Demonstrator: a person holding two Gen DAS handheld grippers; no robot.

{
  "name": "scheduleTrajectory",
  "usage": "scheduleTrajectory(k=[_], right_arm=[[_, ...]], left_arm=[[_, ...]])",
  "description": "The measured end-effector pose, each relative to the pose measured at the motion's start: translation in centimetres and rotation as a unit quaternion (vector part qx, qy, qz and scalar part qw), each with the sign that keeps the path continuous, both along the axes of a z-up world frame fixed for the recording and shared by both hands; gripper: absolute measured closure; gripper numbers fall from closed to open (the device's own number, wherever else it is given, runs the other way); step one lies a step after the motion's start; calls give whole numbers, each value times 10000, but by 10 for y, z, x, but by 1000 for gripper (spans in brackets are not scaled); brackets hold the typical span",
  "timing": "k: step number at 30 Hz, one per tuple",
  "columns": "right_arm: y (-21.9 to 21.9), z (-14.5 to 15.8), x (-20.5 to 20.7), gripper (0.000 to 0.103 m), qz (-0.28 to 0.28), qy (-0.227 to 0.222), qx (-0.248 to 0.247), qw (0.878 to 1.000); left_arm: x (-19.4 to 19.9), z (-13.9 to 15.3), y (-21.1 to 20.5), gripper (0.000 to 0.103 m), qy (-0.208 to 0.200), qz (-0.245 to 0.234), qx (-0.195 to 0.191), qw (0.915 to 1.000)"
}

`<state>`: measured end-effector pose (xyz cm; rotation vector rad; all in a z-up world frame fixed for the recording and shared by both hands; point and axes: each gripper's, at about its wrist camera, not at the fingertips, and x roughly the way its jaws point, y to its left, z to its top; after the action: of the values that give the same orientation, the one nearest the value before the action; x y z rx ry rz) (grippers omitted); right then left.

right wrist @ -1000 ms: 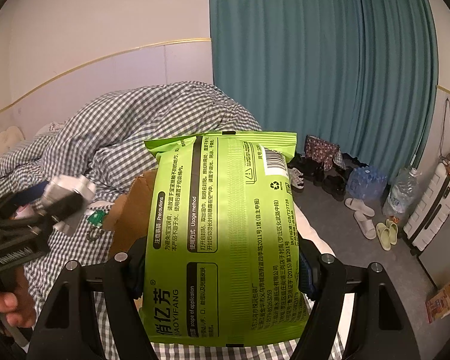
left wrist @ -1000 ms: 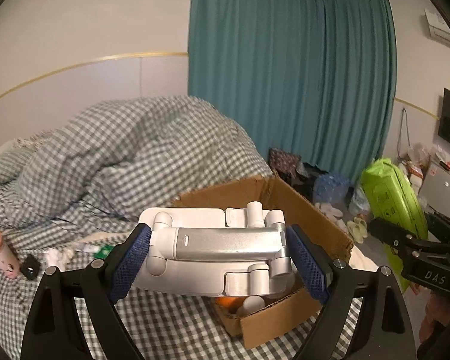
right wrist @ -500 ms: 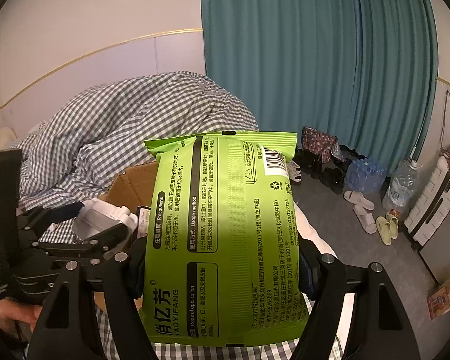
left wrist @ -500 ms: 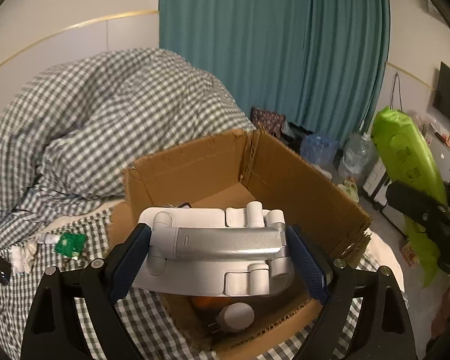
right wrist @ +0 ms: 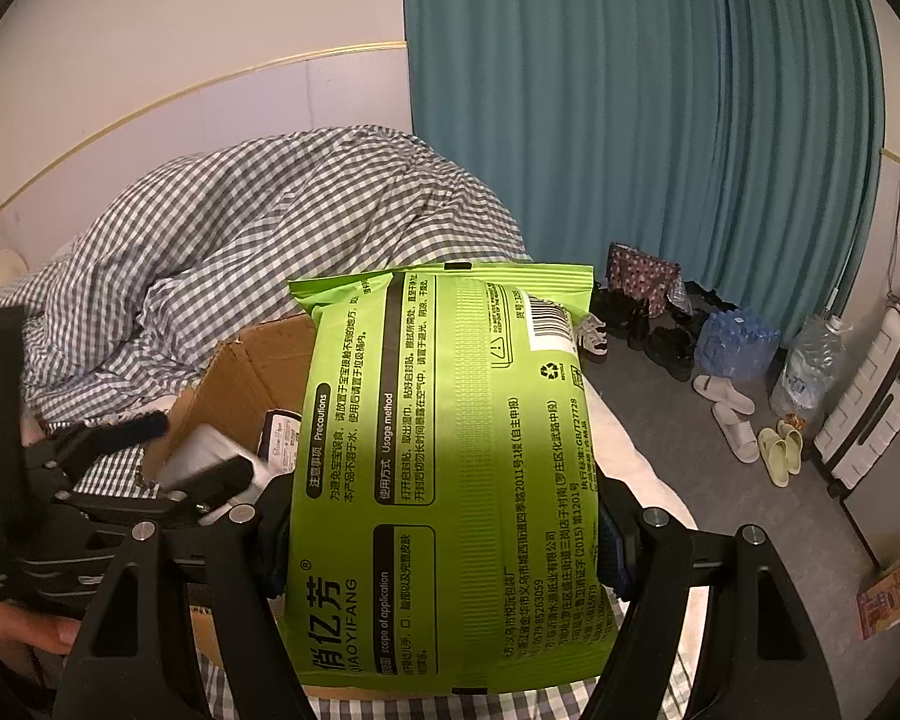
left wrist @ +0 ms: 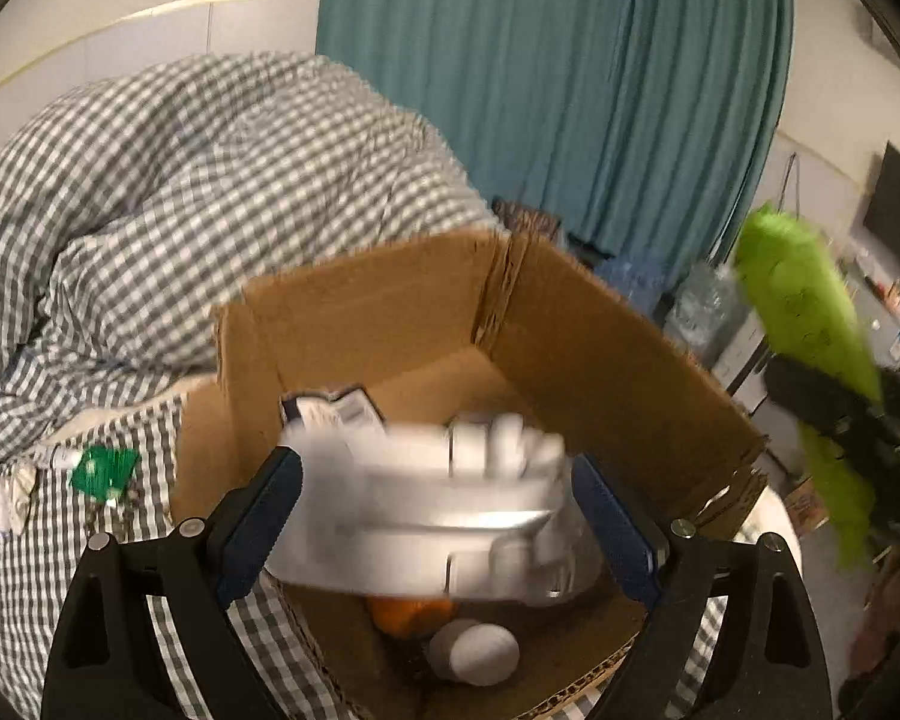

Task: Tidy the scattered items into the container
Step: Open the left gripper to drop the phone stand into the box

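Our left claw (left wrist: 435,516) tilts down over the open cardboard box (left wrist: 618,354); its jaws have just been opening, and the blurred white-and-silver stand (left wrist: 432,510) sits loose between them, a gap showing at the right pad. Below it in the box lie an orange (left wrist: 411,615) and a white round thing (left wrist: 477,654). Our right claw (right wrist: 441,531), just right of the box, pinches a green wipes pack (right wrist: 450,468) upright. The box rests on a bed (left wrist: 126,504) with checked bedding, small items (left wrist: 102,468) left of it. A teal curtain (right wrist: 630,120) hangs beyond; open floor (right wrist: 678,420) lies right.
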<state>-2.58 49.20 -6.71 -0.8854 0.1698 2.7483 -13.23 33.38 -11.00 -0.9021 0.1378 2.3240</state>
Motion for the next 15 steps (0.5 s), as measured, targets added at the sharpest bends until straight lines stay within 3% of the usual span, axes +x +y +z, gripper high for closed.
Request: scheduleTrajectory(k=[5,15], right_arm=[[-4,-1,-7,30,44,-9,5,10000],[-25,-14,-28,30,236,-219,44,9995]], left_arm=[[2,19,-2,0,378,-7,30,9993],[-1,29,-36,0,645,480,19,9968]])
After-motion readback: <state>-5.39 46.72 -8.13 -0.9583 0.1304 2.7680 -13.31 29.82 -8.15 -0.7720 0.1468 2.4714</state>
